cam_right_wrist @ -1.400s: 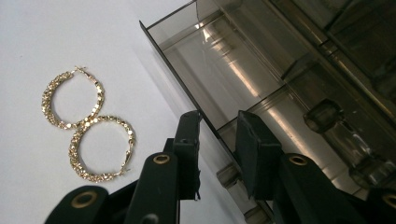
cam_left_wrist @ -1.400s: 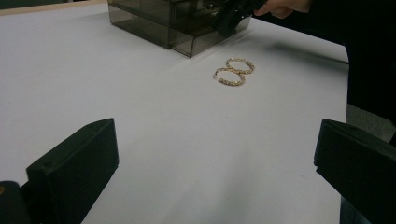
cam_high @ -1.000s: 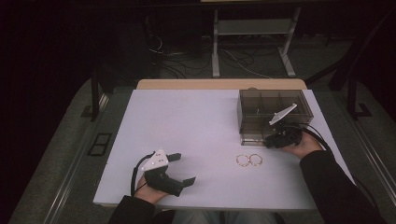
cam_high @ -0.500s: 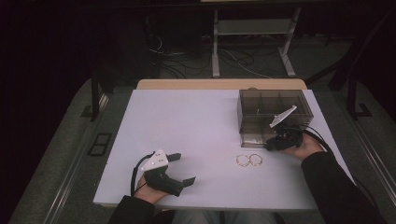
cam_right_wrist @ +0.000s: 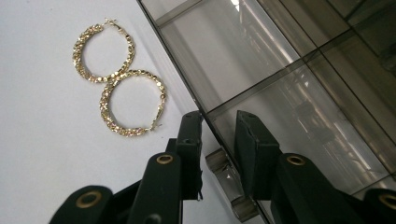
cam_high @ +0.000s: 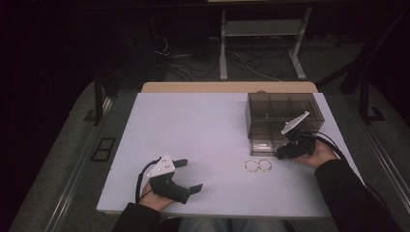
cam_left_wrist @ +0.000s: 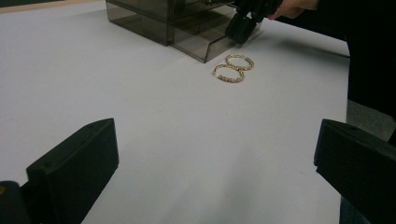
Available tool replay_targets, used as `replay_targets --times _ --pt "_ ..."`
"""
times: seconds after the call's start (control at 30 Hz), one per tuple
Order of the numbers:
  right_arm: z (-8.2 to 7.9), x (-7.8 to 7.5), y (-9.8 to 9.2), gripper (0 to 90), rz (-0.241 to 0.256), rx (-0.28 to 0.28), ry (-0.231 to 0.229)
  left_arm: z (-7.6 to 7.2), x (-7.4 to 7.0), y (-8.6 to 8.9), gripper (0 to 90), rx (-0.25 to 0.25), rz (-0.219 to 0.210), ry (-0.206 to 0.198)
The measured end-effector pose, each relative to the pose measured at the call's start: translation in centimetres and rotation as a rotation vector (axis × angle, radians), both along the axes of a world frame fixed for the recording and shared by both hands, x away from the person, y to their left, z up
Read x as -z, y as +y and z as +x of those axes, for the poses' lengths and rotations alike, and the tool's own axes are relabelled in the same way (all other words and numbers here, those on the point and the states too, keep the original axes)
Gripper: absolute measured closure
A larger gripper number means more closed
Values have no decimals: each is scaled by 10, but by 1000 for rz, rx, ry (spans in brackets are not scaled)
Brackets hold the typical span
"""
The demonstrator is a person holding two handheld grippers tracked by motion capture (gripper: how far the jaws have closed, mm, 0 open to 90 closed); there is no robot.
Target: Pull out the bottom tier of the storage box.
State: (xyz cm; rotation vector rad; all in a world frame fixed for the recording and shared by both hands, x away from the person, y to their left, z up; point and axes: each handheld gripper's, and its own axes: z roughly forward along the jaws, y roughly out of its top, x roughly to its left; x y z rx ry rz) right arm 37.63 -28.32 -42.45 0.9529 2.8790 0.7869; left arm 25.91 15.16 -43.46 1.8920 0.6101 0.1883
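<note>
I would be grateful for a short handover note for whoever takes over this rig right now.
Left gripper: open, holds nothing, resting at the near left of the table.
Right gripper: jaws stand either side of the drawer handle of the smoked organiser box; whether they pinch it I cannot tell.
Two gold hoop earrings lie touching on the table just before the drawer, which looks partly out.
Left: probably earrings into the drawer, then close it.
</note>
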Motion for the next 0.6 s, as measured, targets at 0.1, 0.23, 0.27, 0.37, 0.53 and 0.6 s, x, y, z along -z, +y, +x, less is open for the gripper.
replay_targets --times 0.1,0.23,0.27,0.37,0.53,0.6 --pt "-1 0 0 708 -1 -2 1 0 0 0 0 -1 0 1" --pt "-2 0 0 708 2 -1 2 0 0 0 0 0 1 0" --pt "-2 0 0 708 2 -1 2 0 0 0 0 0 2 1" --pt "-2 0 0 708 1 0 3 0 0 0 0 1 3 -1" --pt "-3 0 0 711 -2 -4 9 0 0 0 0 1 3 0" --pt "-4 0 0 711 -2 -5 10 0 0 0 0 1 4 0"
